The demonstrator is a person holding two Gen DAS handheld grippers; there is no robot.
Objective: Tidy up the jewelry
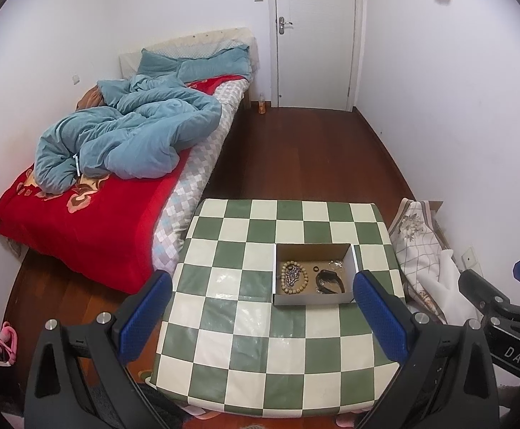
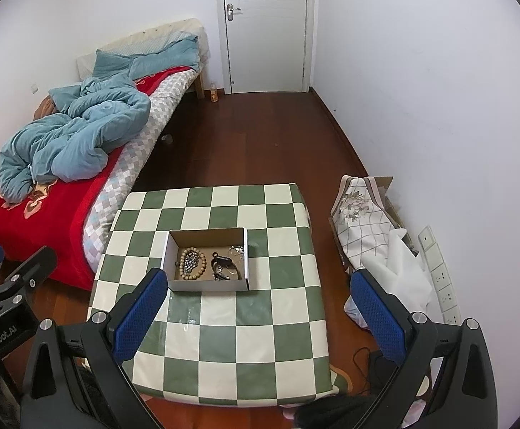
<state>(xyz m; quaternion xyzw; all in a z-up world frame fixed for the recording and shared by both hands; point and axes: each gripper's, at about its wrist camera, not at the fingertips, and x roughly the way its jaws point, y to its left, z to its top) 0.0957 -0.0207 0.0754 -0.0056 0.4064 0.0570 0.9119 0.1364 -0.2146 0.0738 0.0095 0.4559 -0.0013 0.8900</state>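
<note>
**Both grippers held wide above the jewelry box**

In the left wrist view we look down along the left gripper (image 1: 260,311), its two blue-padded fingers (image 1: 145,318) spread far apart at the bottom of the frame, with nothing between them but the checkered table (image 1: 231,339). We hold it raised above the near part of the table, clear of everything. The cardboard box (image 1: 313,298) sits right of centre, open, just beyond the right-hand finger's tip. Inside it we see a wooden bead bracelet (image 1: 284,280) on the left, ringed around a darker metallic piece (image 1: 293,274), a black band (image 1: 329,281) in the middle, and a small silvery tangle (image 1: 335,264) at the upper right. At the right edge the right gripper (image 1: 510,296) shows from the side, and here we cannot tell how its jaws stand. The bed (image 1: 92,228) with a blue quilt (image 1: 135,139) fills the upper left.

In the right wrist view the right gripper (image 2: 258,307) is likewise parted wide and empty, hovering above the table's near half. Its left-hand finger tip overlaps the box (image 2: 206,284) at the lower left corner in the picture; whether they touch we cannot tell. The other finger hangs past the table's right edge, over the floor (image 2: 260,136). The left gripper's black frame (image 2: 20,279) appears at the left edge.
</note>
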